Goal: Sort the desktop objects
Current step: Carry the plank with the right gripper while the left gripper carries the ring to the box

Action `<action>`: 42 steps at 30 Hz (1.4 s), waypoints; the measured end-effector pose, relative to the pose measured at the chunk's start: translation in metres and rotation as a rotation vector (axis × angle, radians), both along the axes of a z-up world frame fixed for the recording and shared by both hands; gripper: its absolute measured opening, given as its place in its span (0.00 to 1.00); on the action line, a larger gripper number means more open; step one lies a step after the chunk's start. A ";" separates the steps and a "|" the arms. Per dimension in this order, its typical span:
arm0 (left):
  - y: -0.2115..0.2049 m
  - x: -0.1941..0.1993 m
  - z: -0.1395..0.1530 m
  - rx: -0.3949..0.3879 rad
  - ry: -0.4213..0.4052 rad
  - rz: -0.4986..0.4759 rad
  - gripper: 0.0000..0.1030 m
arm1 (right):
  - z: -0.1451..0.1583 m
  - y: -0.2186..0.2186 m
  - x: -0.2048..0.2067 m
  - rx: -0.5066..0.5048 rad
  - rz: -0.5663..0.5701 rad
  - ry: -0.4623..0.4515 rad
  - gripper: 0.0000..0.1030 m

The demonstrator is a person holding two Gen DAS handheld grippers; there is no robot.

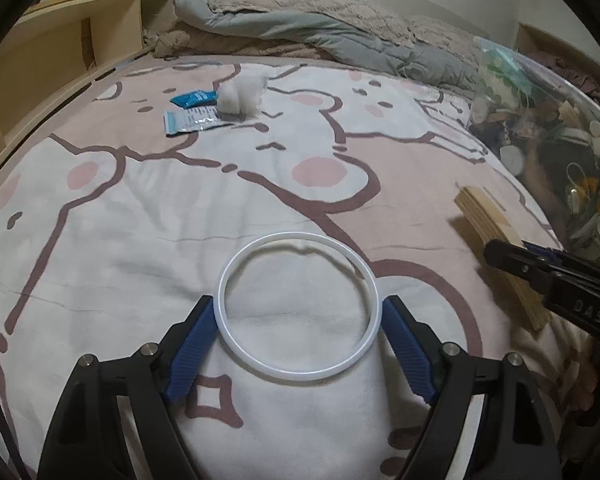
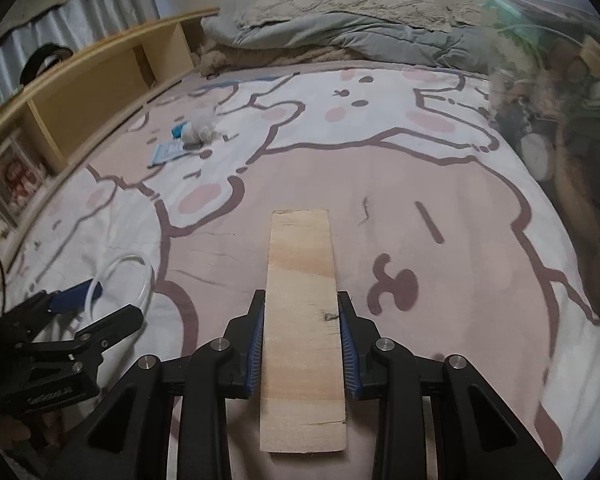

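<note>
A white ring lies on the bed sheet between the blue pads of my left gripper; the pads sit at its two sides and seem to touch it. The ring also shows in the right wrist view. My right gripper is shut on a flat wooden board, its pads pressed on the long edges. The board also shows in the left wrist view, with the right gripper on it. A white cotton ball, a blue packet and a silver sachet lie further up the bed.
A clear plastic bin full of assorted items stands at the right of the bed. A grey and beige duvet is bunched at the far end. A wooden shelf headboard runs along the left side.
</note>
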State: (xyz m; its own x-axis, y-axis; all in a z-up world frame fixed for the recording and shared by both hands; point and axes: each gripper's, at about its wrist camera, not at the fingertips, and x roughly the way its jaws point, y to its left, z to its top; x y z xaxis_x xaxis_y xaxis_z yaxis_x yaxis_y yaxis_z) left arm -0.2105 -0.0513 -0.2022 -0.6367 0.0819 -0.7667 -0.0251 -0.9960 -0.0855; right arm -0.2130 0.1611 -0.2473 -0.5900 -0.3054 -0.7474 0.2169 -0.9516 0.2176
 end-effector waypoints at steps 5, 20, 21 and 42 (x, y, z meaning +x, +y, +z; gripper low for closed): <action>-0.001 0.013 0.013 0.043 0.028 0.001 0.80 | 0.012 0.008 0.016 -0.032 0.028 0.003 0.32; 0.018 0.040 0.032 0.078 0.038 -0.056 0.80 | 0.048 0.040 0.060 -0.085 0.027 0.054 0.32; 0.022 0.041 0.035 0.079 0.041 -0.064 0.80 | 0.052 0.042 0.062 -0.088 0.028 0.059 0.32; 0.120 0.015 0.149 0.183 0.265 -0.295 0.80 | 0.202 0.152 0.043 0.024 -0.059 0.274 0.32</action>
